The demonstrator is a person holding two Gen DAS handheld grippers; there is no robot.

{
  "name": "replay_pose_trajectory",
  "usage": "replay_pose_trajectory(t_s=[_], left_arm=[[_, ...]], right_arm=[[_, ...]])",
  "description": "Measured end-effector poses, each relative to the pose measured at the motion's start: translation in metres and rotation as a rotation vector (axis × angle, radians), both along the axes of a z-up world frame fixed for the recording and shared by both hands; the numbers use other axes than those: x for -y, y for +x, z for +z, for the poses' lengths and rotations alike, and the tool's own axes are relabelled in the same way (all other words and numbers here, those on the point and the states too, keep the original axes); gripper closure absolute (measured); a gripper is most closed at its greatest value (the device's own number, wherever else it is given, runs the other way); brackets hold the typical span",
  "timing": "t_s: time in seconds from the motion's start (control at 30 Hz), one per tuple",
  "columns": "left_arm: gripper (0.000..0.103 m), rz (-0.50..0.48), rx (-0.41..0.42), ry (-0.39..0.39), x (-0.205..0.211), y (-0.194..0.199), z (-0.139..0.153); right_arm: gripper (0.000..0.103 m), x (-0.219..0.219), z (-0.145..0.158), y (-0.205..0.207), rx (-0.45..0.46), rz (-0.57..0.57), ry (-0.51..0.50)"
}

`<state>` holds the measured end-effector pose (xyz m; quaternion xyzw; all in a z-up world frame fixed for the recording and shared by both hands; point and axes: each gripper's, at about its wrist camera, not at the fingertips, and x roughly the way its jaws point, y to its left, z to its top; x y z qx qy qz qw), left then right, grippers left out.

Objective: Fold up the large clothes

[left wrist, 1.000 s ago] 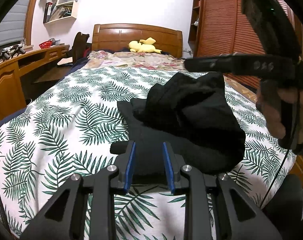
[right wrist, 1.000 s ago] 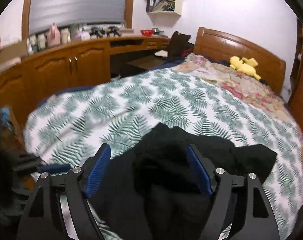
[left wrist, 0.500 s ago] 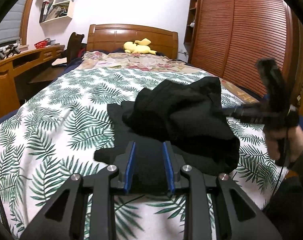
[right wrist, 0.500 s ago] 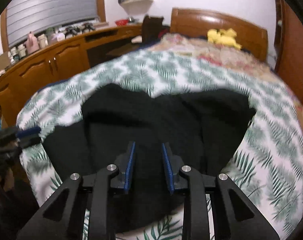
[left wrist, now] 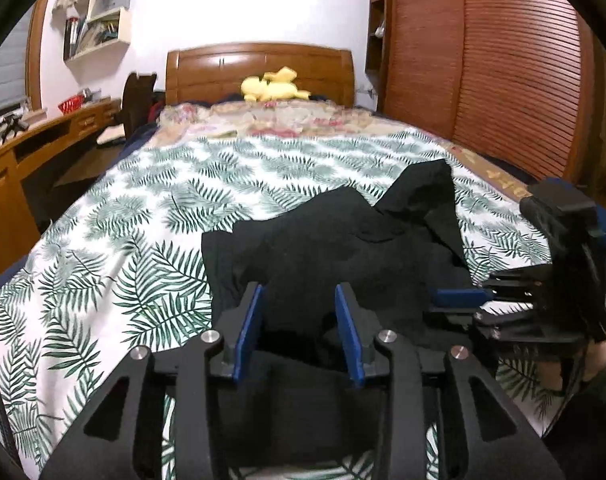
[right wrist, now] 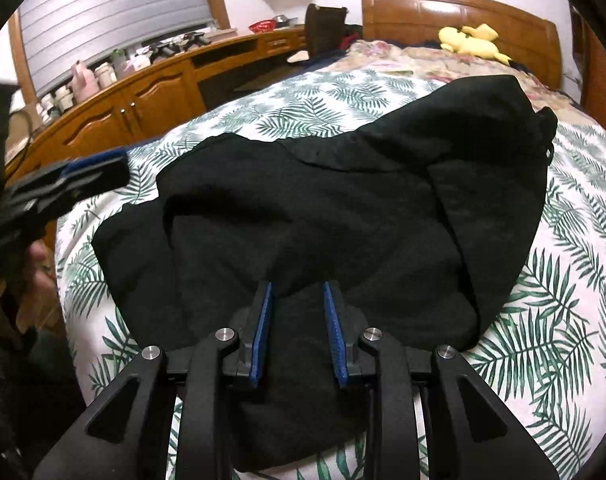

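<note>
On leaf-print bed: black garment crumpled near foot edge. Left tool opening, fabric between pads, not pinched. Right tool narrowed over near hem, fabric between pads; grip cannot be told. Yellow plush by headboard.

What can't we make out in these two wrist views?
- Black garment: its type, crumpled, both views.
- Its near edge: behind the right gripper, right wrist view.
- Left gripper, jaws opening: pad contact with the cloth unclear.
- Items on the wall shelf: too small, left wrist view.
</note>
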<state>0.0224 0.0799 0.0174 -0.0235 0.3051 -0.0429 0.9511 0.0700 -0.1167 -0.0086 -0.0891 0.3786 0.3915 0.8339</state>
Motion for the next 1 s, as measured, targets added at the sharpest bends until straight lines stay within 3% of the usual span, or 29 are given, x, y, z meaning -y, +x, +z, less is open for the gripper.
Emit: replay_pose_trajectory(t_s=[0.3,0.47,0.67,0.83,0.87,0.97,1.0], left_arm=[[0.066,-0.048,-0.078,0.053,0.009,0.049,-0.003],[0.066,-0.069,-0.165,0.096,0.017,0.076,-0.019],[0.066,-0.08,-0.253,0.128,0.023,0.085,-0.041],[0.066,-0.079,-0.271,0.158,0.029,0.086,-0.045],[0.067,-0.081,-0.275,0.164,0.03,0.087,-0.045],[0.093,-0.102,-0.287,0.188,0.032,0.086,-0.047],[0.096,-0.108,-0.279,0.205,0.034,0.083,-0.045]], right_arm=[[0.078,0.002,-0.007,0.004,-0.013,0.022,0.004],[0.078,-0.003,-0.005,0.001,0.001,0.013,-0.008],[0.078,-0.005,-0.004,-0.004,0.021,0.014,-0.02],[0.078,-0.007,-0.002,-0.011,0.039,0.011,-0.025],[0.078,-0.007,-0.002,-0.012,0.045,0.009,-0.024],[0.078,-0.006,0.0,-0.016,0.053,0.007,-0.022],[0.078,-0.005,0.001,-0.017,0.058,0.008,-0.022]])
